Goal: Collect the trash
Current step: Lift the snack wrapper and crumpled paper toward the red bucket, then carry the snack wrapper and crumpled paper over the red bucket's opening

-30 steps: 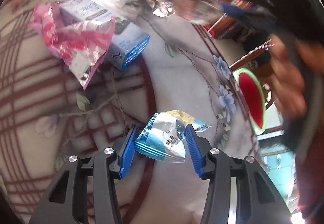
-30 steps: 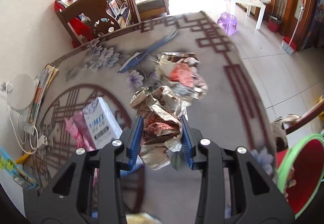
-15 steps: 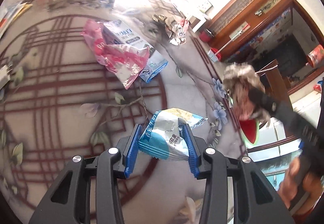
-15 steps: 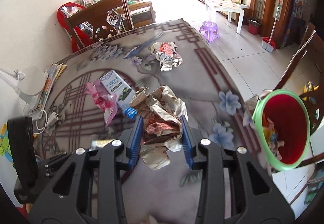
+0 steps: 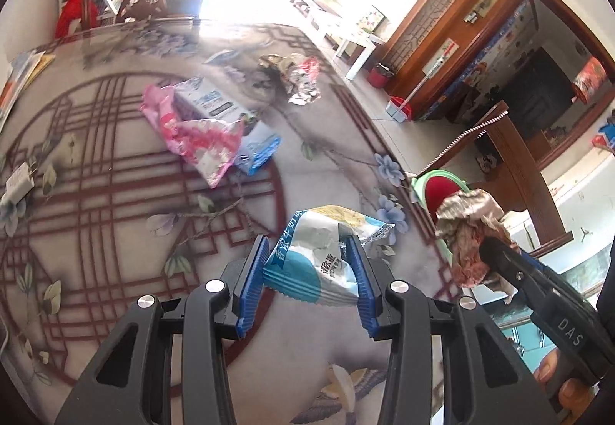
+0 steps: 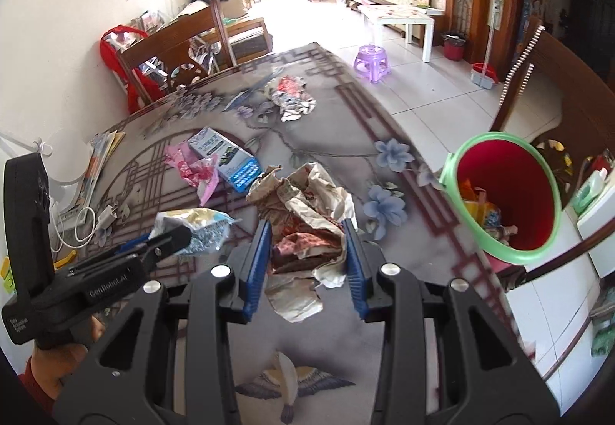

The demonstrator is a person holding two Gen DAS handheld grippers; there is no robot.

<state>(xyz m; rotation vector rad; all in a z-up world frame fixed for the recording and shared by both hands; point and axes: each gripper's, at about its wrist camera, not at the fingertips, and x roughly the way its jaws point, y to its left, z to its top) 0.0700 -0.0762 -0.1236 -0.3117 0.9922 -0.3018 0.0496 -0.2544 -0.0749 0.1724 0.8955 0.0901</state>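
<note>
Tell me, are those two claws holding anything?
Left gripper pinches a blue-white foil snack wrapper by its sides; right gripper clamps crumpled brown paper mid-wad.

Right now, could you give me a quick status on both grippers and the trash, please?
Left gripper shut on blue snack wrapper. Right gripper shut on crumpled paper wad. Red bin beside table edge, path clear. Pink wrapper, carton, foil wad on table.

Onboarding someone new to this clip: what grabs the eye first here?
Both grippers are loaded: the left gripper pinches a blue-and-white snack bag, the right gripper a crumpled brown wrapper. Next, the red bin with its green rim, off the table's right edge, with trash in it. More trash lies farther out on the table: a pink wrapper against a blue carton.
</note>
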